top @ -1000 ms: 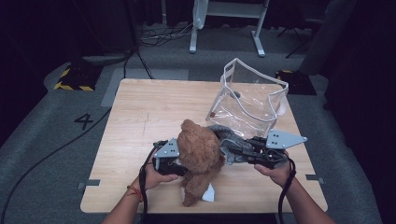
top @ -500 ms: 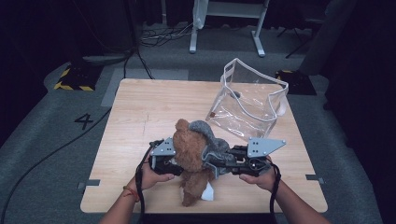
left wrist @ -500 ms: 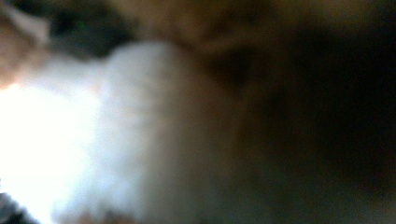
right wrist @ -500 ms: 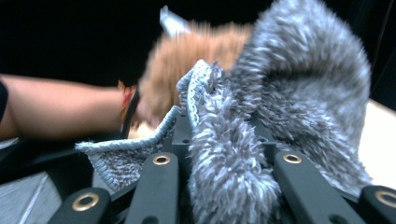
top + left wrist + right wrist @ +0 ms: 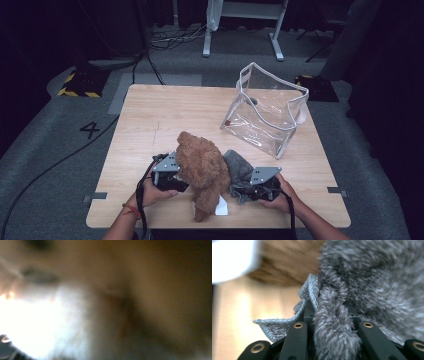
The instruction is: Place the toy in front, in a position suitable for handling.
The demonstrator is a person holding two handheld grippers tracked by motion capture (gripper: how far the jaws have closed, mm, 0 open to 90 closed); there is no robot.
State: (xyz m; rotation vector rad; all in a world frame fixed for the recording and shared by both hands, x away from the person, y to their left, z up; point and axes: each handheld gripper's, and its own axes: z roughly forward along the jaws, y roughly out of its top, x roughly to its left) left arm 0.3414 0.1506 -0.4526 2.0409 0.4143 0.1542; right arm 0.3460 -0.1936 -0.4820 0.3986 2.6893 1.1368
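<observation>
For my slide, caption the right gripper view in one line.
Right gripper with its black fingers closed on a fold of fuzzy grey cloth, brown teddy bear behind.

1. The right gripper (image 5: 332,322) has two black jaws at the bottom, pinching fuzzy grey cloth (image 5: 372,282).
2. Brown fur (image 5: 289,262) sits at the upper left, behind the cloth.

A brown plush teddy bear (image 5: 202,172) sits near the front edge of the wooden table, with a white tag (image 5: 220,206) by its lower leg. A grey fuzzy cloth (image 5: 239,172) is bunched against the bear's right side; a fold of it, with a stitched hem (image 5: 310,293), is pinched close-up. A clear plastic bag (image 5: 267,110) with white trim stands open farther back.
</observation>
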